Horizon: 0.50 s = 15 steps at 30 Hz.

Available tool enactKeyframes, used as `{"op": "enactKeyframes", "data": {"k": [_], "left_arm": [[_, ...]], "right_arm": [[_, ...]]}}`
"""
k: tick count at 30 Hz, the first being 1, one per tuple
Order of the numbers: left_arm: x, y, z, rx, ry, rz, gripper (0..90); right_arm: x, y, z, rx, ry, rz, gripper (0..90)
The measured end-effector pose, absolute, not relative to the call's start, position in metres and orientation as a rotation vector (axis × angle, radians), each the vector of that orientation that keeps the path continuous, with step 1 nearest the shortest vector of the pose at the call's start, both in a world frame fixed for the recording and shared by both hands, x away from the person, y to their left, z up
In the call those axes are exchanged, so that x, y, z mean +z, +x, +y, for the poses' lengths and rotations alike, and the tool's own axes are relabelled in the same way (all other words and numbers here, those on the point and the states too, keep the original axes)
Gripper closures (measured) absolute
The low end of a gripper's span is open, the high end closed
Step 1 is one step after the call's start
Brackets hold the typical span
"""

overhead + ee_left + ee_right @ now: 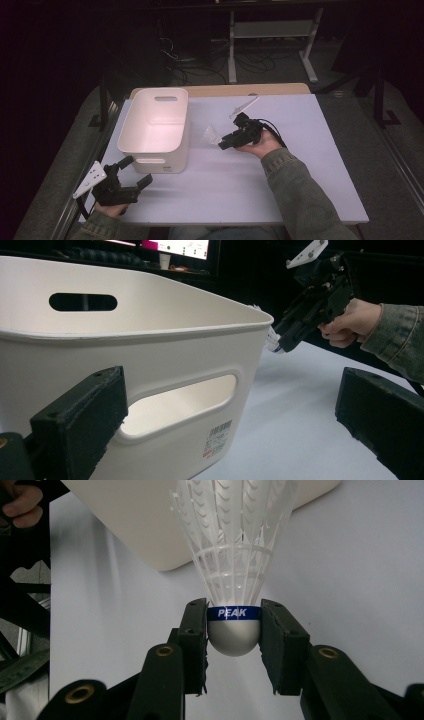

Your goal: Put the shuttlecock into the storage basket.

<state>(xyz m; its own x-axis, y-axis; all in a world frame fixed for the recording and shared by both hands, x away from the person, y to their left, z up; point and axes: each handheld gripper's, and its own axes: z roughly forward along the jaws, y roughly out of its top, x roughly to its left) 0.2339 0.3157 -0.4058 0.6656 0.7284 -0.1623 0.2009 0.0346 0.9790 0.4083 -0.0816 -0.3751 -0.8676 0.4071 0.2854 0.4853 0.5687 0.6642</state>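
Observation:
A white plastic shuttlecock [234, 570] with a blue "PEAK" band sits between my right gripper's [234, 612] pads, which are shut on its rounded cork; the skirt points away from the gripper. In the high view the right gripper [223, 144] hovers above mid-table, and the shuttlecock [211, 135] points toward a white bin [150, 149] just to its left. The left gripper [138, 170] stands open near the table's front left corner, aimed at the bin's near wall with nothing in it. From the left gripper [225, 385] I see the bin's handle slot [180, 405] close ahead, and the right gripper [285, 340] beyond the bin's corner.
The bin is empty inside and has handle slots at both ends. A white table [280, 175] lies on a wooden top [240, 90]. Behind it the floor is dark, with cables and a white frame [270, 30]. A monitor [185, 247] glows past the bin.

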Motion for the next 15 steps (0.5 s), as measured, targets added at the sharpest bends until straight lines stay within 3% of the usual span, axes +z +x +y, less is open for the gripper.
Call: {"op": "enactKeyframes", "data": {"k": [15], "left_arm": [[-0.406,0.234,0.316,0.477,1.515,0.802,0.0]], "right_arm": [[-0.355,0.407,-0.081,-1.204,-0.771,-2.708,63.6]]}}
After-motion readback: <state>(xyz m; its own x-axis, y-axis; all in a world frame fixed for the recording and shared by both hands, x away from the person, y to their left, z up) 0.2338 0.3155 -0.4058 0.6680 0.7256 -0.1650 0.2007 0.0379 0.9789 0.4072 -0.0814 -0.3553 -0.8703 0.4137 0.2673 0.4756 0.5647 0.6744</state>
